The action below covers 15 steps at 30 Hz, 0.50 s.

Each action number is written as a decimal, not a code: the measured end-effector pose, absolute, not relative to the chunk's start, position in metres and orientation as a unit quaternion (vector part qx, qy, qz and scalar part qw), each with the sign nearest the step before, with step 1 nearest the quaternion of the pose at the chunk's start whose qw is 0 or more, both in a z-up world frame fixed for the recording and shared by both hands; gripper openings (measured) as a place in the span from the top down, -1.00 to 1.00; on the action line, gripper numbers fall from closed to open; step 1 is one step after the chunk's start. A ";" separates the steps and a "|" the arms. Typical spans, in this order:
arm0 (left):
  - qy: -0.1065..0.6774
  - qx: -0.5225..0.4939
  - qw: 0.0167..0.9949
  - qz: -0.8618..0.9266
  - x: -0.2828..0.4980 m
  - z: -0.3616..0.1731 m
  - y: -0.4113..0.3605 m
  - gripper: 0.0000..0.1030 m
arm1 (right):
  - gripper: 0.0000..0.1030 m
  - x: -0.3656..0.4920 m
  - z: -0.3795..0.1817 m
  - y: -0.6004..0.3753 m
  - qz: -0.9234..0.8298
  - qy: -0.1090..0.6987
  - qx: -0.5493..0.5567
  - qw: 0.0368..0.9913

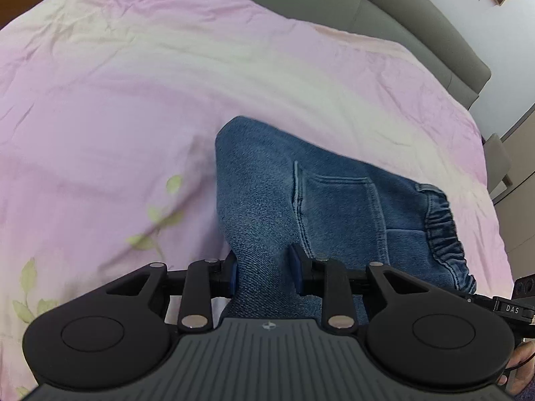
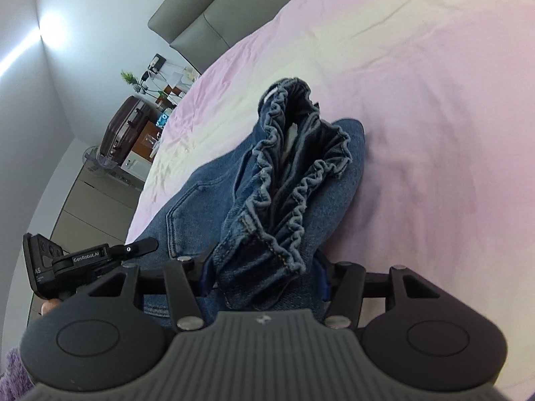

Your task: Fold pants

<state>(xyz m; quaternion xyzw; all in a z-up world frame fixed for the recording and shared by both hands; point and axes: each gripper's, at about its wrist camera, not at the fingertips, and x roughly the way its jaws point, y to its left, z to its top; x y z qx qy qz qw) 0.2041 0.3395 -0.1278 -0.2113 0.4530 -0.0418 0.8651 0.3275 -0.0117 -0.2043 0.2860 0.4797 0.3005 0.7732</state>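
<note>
Blue denim pants [image 1: 301, 200] with an elastic waistband [image 1: 444, 230] lie bunched on the pink bed sheet [image 1: 133, 100]. My left gripper [image 1: 265, 272] is shut on a fold of the denim near the back pocket. In the right wrist view the pants [image 2: 207, 207] hang folded, with the ruffled waistband [image 2: 287, 173] open towards the camera. My right gripper [image 2: 264, 277] is shut on the waistband end of the pants. The left gripper's body [image 2: 67, 260] shows at the left of the right wrist view.
A grey padded headboard [image 1: 418, 26] runs along the far edge of the bed. A dark suitcase [image 2: 123, 127] and a cluttered desk [image 2: 160, 87] stand beside the bed. Grey cabinets [image 2: 93, 207] line the wall.
</note>
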 end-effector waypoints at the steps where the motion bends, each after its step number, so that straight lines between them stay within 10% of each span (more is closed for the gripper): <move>1: 0.461 -0.209 0.862 -0.040 0.202 -0.135 0.342 0.35 | -0.03 0.327 -0.210 -0.009 0.295 0.487 0.283 0.772; 15: 0.477 -0.180 0.860 0.003 0.202 -0.146 0.333 0.11 | -0.30 0.334 -0.233 -0.007 0.260 0.528 0.261 0.765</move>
